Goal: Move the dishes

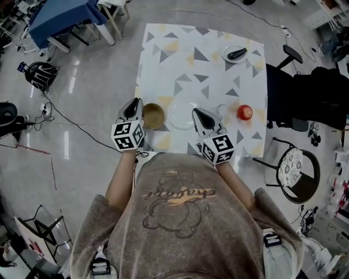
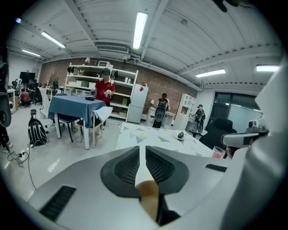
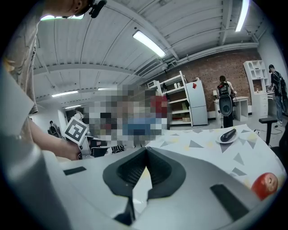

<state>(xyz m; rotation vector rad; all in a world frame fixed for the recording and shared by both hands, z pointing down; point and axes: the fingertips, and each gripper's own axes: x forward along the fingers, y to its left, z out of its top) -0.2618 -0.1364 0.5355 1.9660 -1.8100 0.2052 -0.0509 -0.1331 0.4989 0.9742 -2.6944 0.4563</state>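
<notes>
A brown bowl (image 1: 153,115) and a white plate (image 1: 182,114) sit side by side near the front edge of the patterned table (image 1: 207,71). My left gripper (image 1: 136,101) is shut just left of the bowl, its side against the bowl's left rim in the head view. In the left gripper view the jaws (image 2: 142,147) are nearly together, and a strip of the brown bowl (image 2: 148,197) shows low in the slot. My right gripper (image 1: 195,111) is shut at the plate's right rim. Its jaws (image 3: 145,150) meet at the tips, with white showing below them.
A small clear cup (image 1: 222,110) and a red round fruit (image 1: 245,112) stand right of the plate. A small plate with a dark object (image 1: 235,54) lies at the far right corner. Black chairs (image 1: 305,92) line the table's right side, and a blue table (image 1: 65,16) stands far left.
</notes>
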